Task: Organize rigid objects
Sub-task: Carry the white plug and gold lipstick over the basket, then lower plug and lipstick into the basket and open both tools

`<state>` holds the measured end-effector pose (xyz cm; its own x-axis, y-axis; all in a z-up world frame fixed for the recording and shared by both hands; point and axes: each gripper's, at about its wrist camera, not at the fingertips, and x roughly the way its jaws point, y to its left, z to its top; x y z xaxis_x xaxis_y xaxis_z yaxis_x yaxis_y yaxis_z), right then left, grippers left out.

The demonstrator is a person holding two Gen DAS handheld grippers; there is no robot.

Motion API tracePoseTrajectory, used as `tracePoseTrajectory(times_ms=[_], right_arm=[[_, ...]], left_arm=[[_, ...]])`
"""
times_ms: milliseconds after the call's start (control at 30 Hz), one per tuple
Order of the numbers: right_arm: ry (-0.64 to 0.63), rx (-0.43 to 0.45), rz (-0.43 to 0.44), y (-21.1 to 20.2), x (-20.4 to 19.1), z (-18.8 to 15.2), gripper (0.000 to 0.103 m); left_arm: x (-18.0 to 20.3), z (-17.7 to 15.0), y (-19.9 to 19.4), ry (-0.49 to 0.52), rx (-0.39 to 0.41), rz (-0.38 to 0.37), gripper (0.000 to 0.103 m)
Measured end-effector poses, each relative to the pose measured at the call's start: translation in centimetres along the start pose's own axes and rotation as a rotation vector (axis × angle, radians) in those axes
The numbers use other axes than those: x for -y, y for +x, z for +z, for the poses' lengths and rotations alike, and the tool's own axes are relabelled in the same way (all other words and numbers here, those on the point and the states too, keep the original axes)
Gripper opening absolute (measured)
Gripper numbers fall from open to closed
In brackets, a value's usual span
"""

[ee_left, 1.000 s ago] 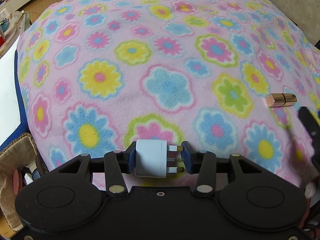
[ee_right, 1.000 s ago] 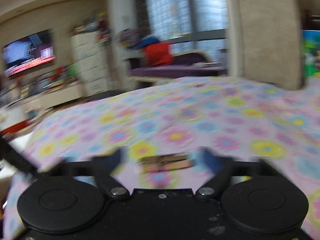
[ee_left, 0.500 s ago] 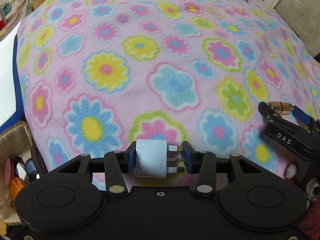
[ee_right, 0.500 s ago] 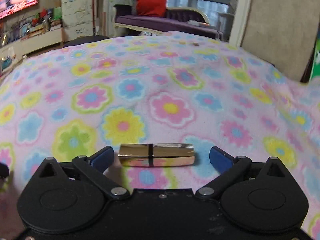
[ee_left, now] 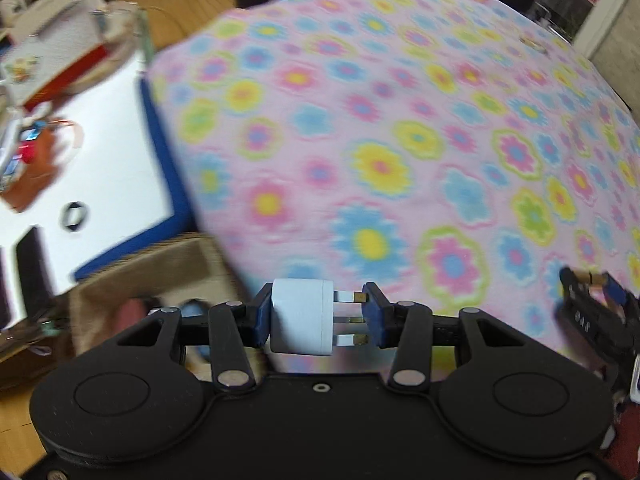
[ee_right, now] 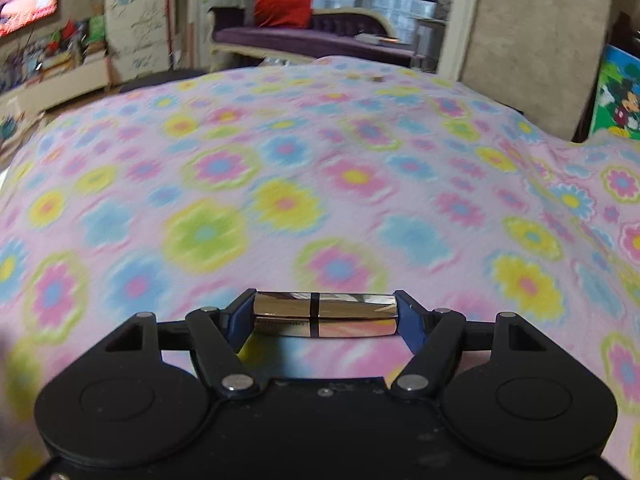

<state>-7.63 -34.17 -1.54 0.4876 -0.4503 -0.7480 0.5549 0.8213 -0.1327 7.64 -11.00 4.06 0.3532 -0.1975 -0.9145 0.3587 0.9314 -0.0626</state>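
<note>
A pink fleece blanket (ee_left: 400, 128) printed with blue, yellow, green and pink flowers covered a wide surface in a lived-in room, with a purple sofa (ee_right: 304, 40) and a red cushion (ee_right: 282, 4) by the windows at the back. In the left wrist view, a white board with a blue edge (ee_left: 120, 168) lay off the blanket's left side, and below it sat a tan fabric basket (ee_left: 160, 264) whose contents were too blurred to name.

The left gripper (ee_left: 316, 316) was closed on a pale blue-white plug adapter (ee_left: 302, 316). One blue pad pressed the adapter's flat back, and the other met the tips of its metal prongs. The adapter lay sideways between the pads, above the blanket's near-left edge and close to the basket.

The right gripper (ee_right: 324, 314) held a shiny metallic tube (ee_right: 324, 314), shaped like a lipstick case with a dark seam round its middle. The tube lay crosswise, with each blue pad against one of its ends, and the jaws were closing on it. It appeared just above the blanket. The same gripper showed at the right edge of the left wrist view, with a gold glint of the tube between its fingers (ee_left: 614, 292).
</note>
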Motion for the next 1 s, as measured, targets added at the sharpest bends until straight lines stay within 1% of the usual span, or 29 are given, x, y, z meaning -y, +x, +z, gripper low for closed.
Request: tracePoseTrajectory(times_ms=[100, 267, 333, 400, 467, 600, 667, 733, 767, 900, 1000], right_arm=[[0.011, -0.072, 0.121, -1.5, -3.2, 0.0, 0.071], [-0.025, -0.151, 0.277, -3.7, -10.0, 0.2, 0.071], [-0.032, -0.177, 0.347, -4.6, -12.5, 0.3, 0.071], [-0.054, -0.189, 0.395, -5.5, -15.1, 0.5, 0.071], [-0.089, -0.185, 0.424, -6.8, -17.9, 0.7, 0.071], [-0.149, -0.156, 0.474, -8.7, -21.5, 1.9, 0.071], [-0.170, -0.137, 0.489, -9.9, -23.0, 2.4, 0.071], [-0.186, -0.121, 0.496, -10.7, -24.3, 2.9, 0.071], [-0.193, -0.115, 0.497, -11.0, -24.9, 3.0, 0.071], [-0.205, -0.124, 0.495, -10.7, -26.1, 3.3, 0.071], [-0.211, -0.146, 0.484, -9.9, -26.9, 3.0, 0.071]], left_arm=[[-3.0, -0.8, -1.2, -0.026, 0.002, 0.034, 0.046], [-7.4, -2.6, -2.2, -0.067, 0.004, 0.088, 0.046], [-9.0, -3.3, -2.4, -0.084, 0.008, 0.110, 0.046], [-10.3, -3.7, -2.4, -0.095, 0.016, 0.132, 0.046], [-11.5, -3.8, -2.4, -0.099, 0.020, 0.154, 0.046], [-13.8, -3.9, -1.4, -0.135, 0.019, 0.171, 0.045], [-14.8, -3.9, -1.1, -0.164, 0.012, 0.156, 0.045], [-15.8, -4.0, -0.8, -0.195, 0.013, 0.119, 0.046], [-16.1, -4.1, -0.6, -0.209, 0.014, 0.120, 0.046], [-17.7, -4.3, 0.2, -0.251, 0.014, 0.158, 0.046], [-18.8, -4.7, 0.9, -0.284, -0.010, 0.157, 0.046]])
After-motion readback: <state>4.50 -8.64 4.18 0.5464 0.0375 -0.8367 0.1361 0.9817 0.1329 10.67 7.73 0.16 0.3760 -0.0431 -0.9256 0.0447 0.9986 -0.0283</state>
